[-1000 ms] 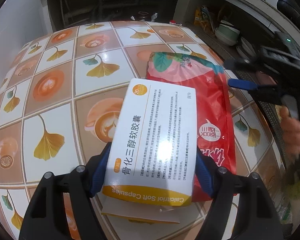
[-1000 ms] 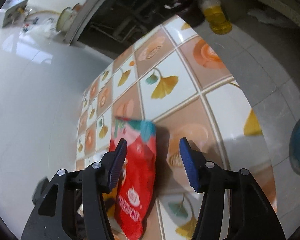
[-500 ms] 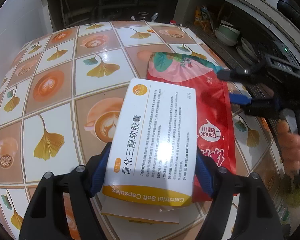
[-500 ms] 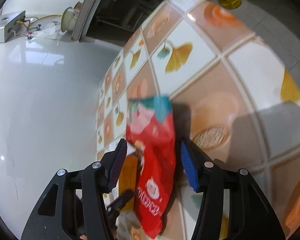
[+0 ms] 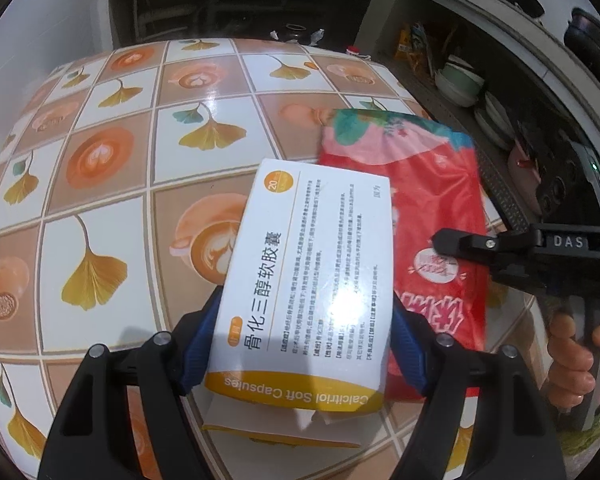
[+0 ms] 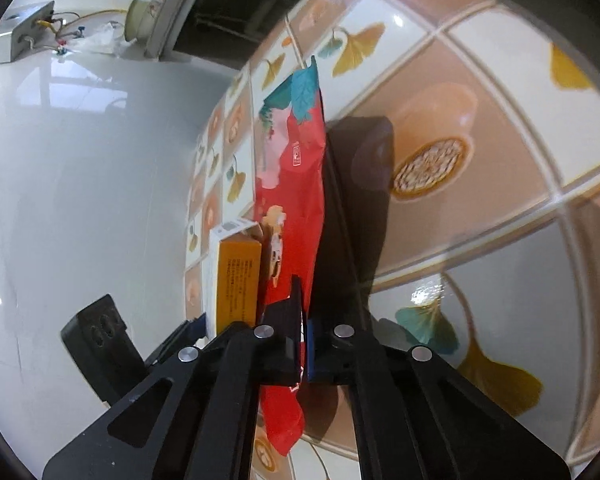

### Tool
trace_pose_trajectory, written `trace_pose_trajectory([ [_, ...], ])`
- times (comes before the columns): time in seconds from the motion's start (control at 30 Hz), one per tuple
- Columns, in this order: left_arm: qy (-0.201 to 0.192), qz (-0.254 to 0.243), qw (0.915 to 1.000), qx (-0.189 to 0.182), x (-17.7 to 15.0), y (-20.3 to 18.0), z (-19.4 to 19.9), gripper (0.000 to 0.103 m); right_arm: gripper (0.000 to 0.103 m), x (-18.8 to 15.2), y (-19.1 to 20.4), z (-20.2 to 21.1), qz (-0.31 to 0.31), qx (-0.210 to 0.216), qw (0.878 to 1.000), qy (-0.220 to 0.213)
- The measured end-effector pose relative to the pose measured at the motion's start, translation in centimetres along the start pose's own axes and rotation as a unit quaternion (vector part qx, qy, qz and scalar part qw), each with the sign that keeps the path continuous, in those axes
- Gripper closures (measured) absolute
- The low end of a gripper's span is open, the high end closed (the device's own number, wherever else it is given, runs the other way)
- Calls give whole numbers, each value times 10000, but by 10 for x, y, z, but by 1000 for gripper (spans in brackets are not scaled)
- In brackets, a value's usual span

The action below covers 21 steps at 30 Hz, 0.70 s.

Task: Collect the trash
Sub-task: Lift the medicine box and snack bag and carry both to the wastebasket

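My left gripper (image 5: 304,340) is shut on a white and yellow medicine box (image 5: 312,272), its blue pads pressing both long sides, and holds it just above the tiled table (image 5: 100,208). A red snack bag (image 5: 432,208) lies beside the box on its right. My right gripper (image 6: 303,332) has come in from the right and is shut on the bag's edge, with the red snack bag (image 6: 296,184) standing on edge between its pads. The medicine box (image 6: 236,272) shows to the left of the bag in the right wrist view.
A person's hand (image 5: 572,356) holds the right gripper's handle. Bowls and plates (image 5: 460,80) sit on a low shelf beyond the table's right edge. A dark opening (image 5: 240,0) lies behind the table. A white tiled wall (image 6: 80,160) runs along its left side.
My right gripper moved in over the red bag's edge and its jaws closed on it. The left gripper kept the box still.
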<state>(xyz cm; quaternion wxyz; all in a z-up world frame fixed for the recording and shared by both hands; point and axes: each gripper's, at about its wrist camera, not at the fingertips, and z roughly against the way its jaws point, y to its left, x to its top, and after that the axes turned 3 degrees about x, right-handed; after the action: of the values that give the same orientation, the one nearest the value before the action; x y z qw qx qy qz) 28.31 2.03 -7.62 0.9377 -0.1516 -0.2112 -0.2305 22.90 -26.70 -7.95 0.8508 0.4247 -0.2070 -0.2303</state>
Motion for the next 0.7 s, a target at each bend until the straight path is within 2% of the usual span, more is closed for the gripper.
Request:
trace_pose_trajectory([
  [0.2,-66,104,9998,-139,2,-4,6,30,103,-1,2,23,153,79,9995,-281],
  [0.4,-262,-18,9991,-323,9,-21,24,30,103,-13,-4,55,58,322,9974,-637],
  [0.7,-261,-527,9973,-445,28,-78,35,30,103,-35,-47,115,-267,822,9881,-1275],
])
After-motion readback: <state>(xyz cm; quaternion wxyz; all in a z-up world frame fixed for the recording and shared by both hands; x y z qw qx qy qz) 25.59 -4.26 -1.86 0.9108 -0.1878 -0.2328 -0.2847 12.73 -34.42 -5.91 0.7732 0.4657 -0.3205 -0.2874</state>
